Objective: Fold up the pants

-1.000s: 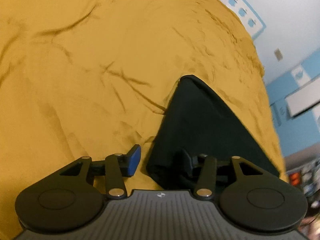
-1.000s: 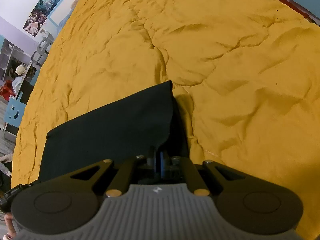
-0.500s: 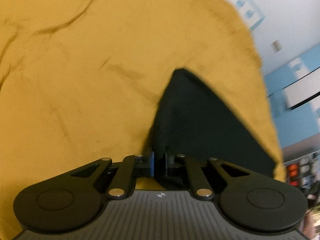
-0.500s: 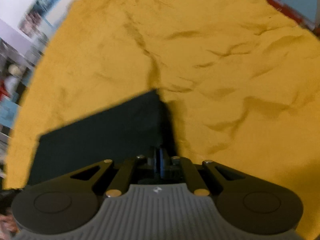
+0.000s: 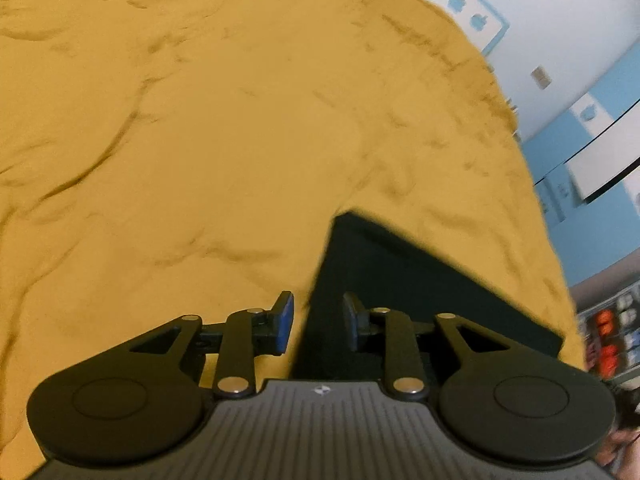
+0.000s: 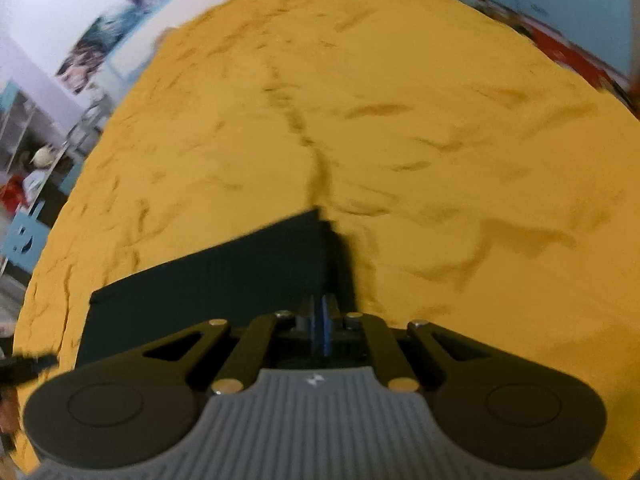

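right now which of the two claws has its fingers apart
The left claw: its jaws are opening, astride the edge of the black pants. The right claw is pinched shut.

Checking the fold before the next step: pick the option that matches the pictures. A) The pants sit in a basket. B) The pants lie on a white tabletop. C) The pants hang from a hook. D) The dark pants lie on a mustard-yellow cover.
D: the dark pants lie flat on the wrinkled mustard-yellow cover, which surrounds them in both wrist views.

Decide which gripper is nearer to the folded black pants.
Right. The right gripper is shut over the pants, at their edge; the left gripper, jaws opening, straddles their other edge without touching.
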